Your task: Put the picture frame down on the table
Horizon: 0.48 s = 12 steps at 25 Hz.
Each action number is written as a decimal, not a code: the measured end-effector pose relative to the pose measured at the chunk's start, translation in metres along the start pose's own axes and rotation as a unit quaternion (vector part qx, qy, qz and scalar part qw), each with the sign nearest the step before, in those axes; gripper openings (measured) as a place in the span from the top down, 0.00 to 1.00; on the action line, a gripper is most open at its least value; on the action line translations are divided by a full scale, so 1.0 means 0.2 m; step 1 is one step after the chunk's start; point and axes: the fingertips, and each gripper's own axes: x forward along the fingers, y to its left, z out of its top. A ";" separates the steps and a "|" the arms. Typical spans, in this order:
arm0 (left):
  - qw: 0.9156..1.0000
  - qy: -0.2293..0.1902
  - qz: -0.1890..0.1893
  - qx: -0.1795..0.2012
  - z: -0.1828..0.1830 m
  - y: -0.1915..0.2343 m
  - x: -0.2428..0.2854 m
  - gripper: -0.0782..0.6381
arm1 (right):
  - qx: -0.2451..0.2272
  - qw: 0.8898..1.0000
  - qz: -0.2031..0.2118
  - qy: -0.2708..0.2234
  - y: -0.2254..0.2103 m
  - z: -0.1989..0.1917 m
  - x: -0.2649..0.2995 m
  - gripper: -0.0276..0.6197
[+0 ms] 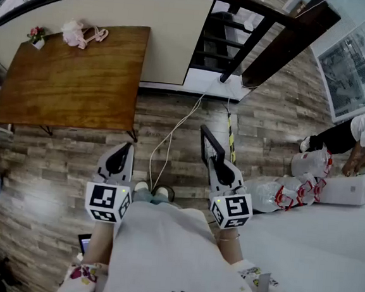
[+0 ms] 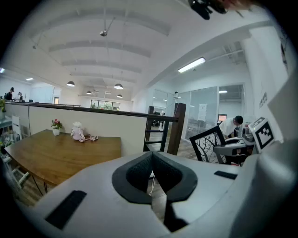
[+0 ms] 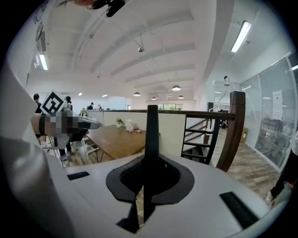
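My right gripper (image 1: 220, 166) is shut on a thin black picture frame (image 1: 209, 144), which stands upright out of the jaws above the wooden floor. The right gripper view shows the frame (image 3: 152, 139) edge-on, clamped between the pads. In the left gripper view the frame (image 2: 208, 142) shows a bare-tree pattern. My left gripper (image 1: 124, 151) hangs level beside it, its pads (image 2: 139, 169) meeting at the tips with nothing between them. The brown wooden table (image 1: 67, 84) lies ahead and to the left, apart from both grippers.
A pink soft toy (image 1: 78, 33) and a small flower pot (image 1: 36, 36) sit at the table's far edge. A cream partition with a dark rail (image 1: 173, 33) runs behind it. White cables (image 1: 170, 141) trail on the floor. Plastic bags (image 1: 286, 189) and a crouching person (image 1: 361, 135) are at right.
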 end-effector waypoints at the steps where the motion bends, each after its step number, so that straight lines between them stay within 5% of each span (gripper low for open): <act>1: 1.000 0.000 0.001 0.001 0.00 -0.01 0.01 0.89 | 0.003 1.000 0.000 -0.002 -0.01 0.00 0.00 0.93; 12: 1.000 0.003 0.007 0.002 -0.02 -0.09 0.05 0.89 | 0.020 1.000 0.006 -0.006 -0.08 -0.03 -0.04 0.93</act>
